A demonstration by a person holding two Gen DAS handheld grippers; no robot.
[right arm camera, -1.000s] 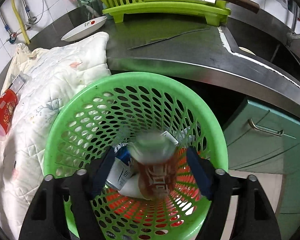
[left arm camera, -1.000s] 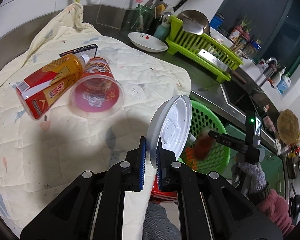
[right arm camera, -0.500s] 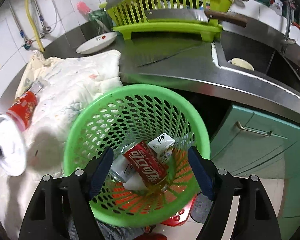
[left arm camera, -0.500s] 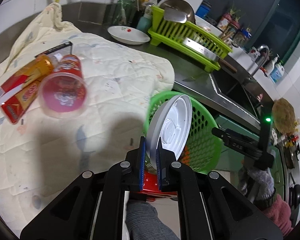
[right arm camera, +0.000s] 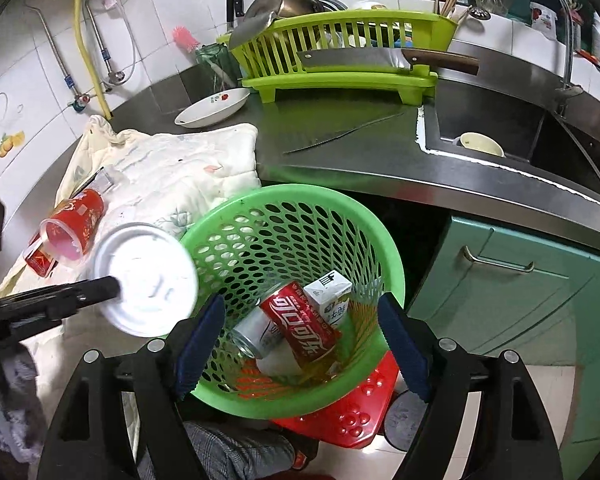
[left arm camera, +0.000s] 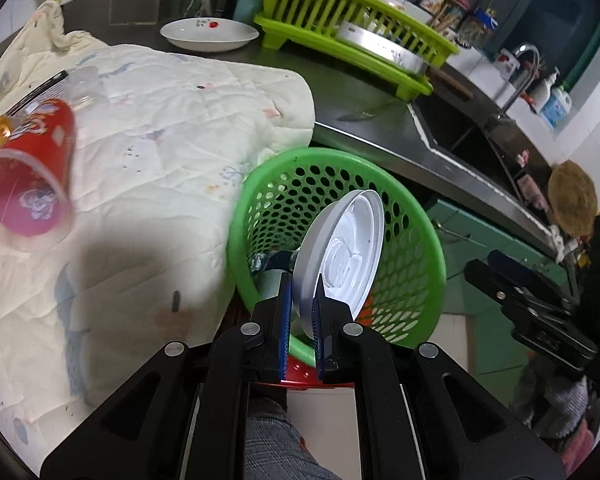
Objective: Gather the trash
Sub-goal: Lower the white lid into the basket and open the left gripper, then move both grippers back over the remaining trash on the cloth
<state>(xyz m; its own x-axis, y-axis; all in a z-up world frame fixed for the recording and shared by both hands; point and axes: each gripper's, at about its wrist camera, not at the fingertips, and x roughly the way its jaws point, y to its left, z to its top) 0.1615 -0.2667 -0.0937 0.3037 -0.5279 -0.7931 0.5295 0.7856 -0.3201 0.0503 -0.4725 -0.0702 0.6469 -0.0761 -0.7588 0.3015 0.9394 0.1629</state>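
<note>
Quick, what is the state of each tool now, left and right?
Left tool: closed on the white lid, above the green basket.
Right tool: open, holding nothing, over the basket.

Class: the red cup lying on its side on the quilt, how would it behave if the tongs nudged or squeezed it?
The red cup lies on its side, so it would probably roll in a curve. It looks thin, empty plastic: likely light and may crush under a firm squeeze.

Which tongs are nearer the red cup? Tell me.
Left. The left tongs, shut on the lid, are beside the cup; the right tongs hang open over the basket, farther off.
</note>
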